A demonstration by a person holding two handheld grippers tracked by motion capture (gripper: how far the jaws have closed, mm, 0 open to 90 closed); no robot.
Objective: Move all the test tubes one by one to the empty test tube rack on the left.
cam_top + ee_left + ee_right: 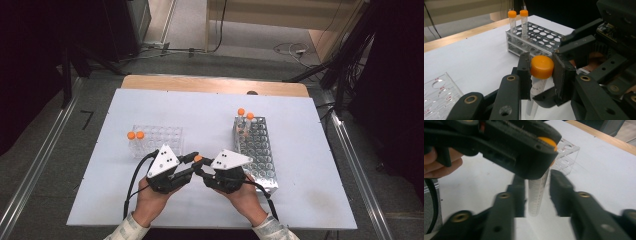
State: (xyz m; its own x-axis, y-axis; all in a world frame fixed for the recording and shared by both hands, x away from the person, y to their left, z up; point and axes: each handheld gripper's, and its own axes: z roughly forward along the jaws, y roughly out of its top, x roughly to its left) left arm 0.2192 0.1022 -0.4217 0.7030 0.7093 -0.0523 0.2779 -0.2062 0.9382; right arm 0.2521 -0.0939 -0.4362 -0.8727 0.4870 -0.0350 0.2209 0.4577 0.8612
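My left tool [192, 159] is clamped on the orange cap [542, 66] of a tube [535, 96], pads flat against its sides, so the tube hangs upright near the front edge of the worktop [210, 115], between the two racks. My right tool [537, 192] stands apart: its jaws flank the tube's clear body lower down with a gap on each side, touching nothing. I read this as a handover, the left taking the weight by the cap so that the right can let go without the tube tipping.

The tube is a slim clear plastic cylinder with printed graduations and a smooth, rounded cap. The metal rack [256, 150], a perforated grey block toward the right edge, holds two capped tubes [245, 120] at its far end. The clear rack [157, 140], left of centre, is see-through acrylic with lettered holes and carries two more tubes [135, 137] at its left end.
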